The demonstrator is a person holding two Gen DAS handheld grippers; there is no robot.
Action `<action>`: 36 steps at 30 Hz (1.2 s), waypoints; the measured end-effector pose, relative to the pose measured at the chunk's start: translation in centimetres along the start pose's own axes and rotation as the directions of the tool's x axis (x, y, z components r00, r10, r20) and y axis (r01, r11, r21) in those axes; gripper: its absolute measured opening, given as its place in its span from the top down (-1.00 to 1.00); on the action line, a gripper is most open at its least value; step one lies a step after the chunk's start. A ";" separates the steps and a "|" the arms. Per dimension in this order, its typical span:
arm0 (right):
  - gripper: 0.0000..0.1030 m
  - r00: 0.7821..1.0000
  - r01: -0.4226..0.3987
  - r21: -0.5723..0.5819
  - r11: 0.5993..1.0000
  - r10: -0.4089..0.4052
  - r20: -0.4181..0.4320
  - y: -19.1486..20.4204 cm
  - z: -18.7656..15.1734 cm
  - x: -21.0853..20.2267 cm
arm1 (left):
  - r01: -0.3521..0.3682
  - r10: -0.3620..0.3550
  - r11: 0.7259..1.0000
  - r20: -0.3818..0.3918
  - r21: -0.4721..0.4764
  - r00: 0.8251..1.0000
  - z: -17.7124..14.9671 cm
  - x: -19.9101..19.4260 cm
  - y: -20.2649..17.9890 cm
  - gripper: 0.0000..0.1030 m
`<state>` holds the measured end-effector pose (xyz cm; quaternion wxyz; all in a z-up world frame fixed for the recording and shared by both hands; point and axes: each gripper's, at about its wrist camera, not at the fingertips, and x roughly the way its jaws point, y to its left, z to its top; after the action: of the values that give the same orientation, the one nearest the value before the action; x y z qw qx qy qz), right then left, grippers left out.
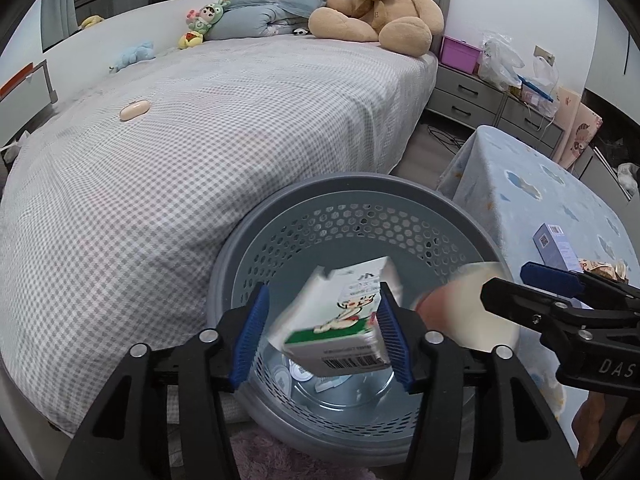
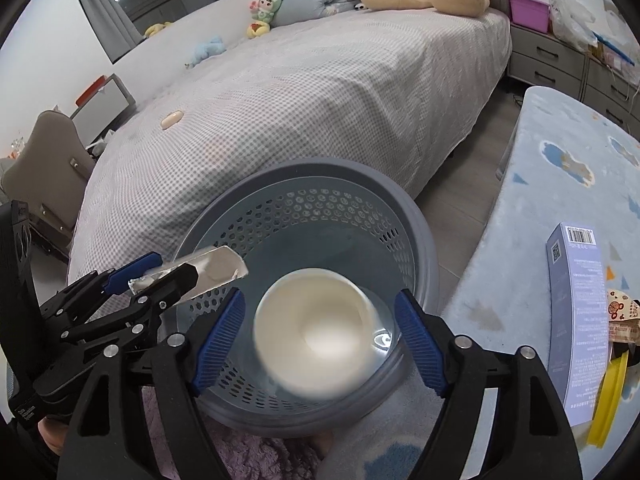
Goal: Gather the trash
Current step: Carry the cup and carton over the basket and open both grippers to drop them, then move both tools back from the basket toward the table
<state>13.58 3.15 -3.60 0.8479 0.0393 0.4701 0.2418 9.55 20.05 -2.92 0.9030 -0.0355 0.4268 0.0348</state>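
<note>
While both pairs of tongs hang over the grey perforated basket (image 1: 356, 216), each has its blue pads spread apart with a piece of trash between them. In the left wrist view the left tongs (image 1: 324, 332) stand partly open around a small milk carton (image 1: 344, 320), which is tilted and blurred, its barcode end toward the camera; its right side lies against the right pad, while a clear gap shows at the left pad, so it does not look clamped. In the right wrist view the right tongs (image 2: 320, 340) are wide open around a white paper cup (image 2: 316, 328), blurred, mouth toward the camera, with gaps on both sides and no pad touching it. Both pieces sit above the basket's opening, and a few small items lie on its shiny bottom. A fuzzy purple rug (image 2: 256, 460) shows under the basket's near edge. To the right stands a worktop (image 2: 568, 184) under a light blue cloud-print cloth, carrying a tall lilac box (image 2: 576, 320), a snack packet (image 2: 622, 316) and something yellow at its edge. Behind the basket spreads a bed (image 1: 224, 128) in a grey checked cover, with a small pink oval case (image 1: 134, 109) on it. Farthest off, a large teddy bear (image 1: 380, 4) sits at the headboard beside folded blue bedding (image 1: 264, 12), and grey drawers (image 1: 468, 92) stand against the wall.
</note>
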 end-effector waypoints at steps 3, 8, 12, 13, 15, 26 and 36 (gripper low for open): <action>-0.49 1.000 0.002 0.002 1.000 -0.002 0.002 0.0 -0.1 -0.1 | -0.020 0.020 1.000 0.002 -0.003 1.000 -0.2 -0.1 0.2 -0.15; -0.50 1.000 0.003 0.007 1.000 -0.003 -0.001 0.0 -0.4 -0.2 | -0.045 0.045 0.999 0.008 0.000 0.999 -0.4 -0.3 0.2 -0.22; -0.50 1.000 0.003 0.009 1.000 -0.003 -0.002 0.1 -0.6 -0.3 | -0.046 0.046 0.999 0.008 -0.002 0.999 -0.6 -0.4 0.3 -0.24; -0.50 1.000 0.004 0.010 1.000 -0.004 -0.001 0.1 -0.7 -0.3 | -0.046 0.046 0.999 0.008 -0.004 0.999 -0.6 -0.4 0.4 -0.26; -0.50 1.000 0.005 0.013 1.000 -0.005 0.001 0.1 -0.8 -0.5 | -0.047 0.047 0.999 0.011 -0.004 0.999 -0.7 -0.6 0.4 -0.27; -0.50 1.000 0.012 0.025 1.000 -0.013 0.010 0.1 -1.8 -1.3 | -0.044 0.044 0.999 0.017 0.002 0.999 -1.1 -1.7 0.1 -0.38; -0.54 1.000 0.022 0.046 0.999 -0.022 0.004 -0.4 -3.1 -2.2 | -0.033 0.033 0.999 0.014 0.012 0.999 -1.5 -2.5 -0.4 -0.47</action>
<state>10.27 1.35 -3.73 0.8503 0.0541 0.4742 0.2216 6.82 19.43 -1.94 0.9053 -0.0226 0.4215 0.0472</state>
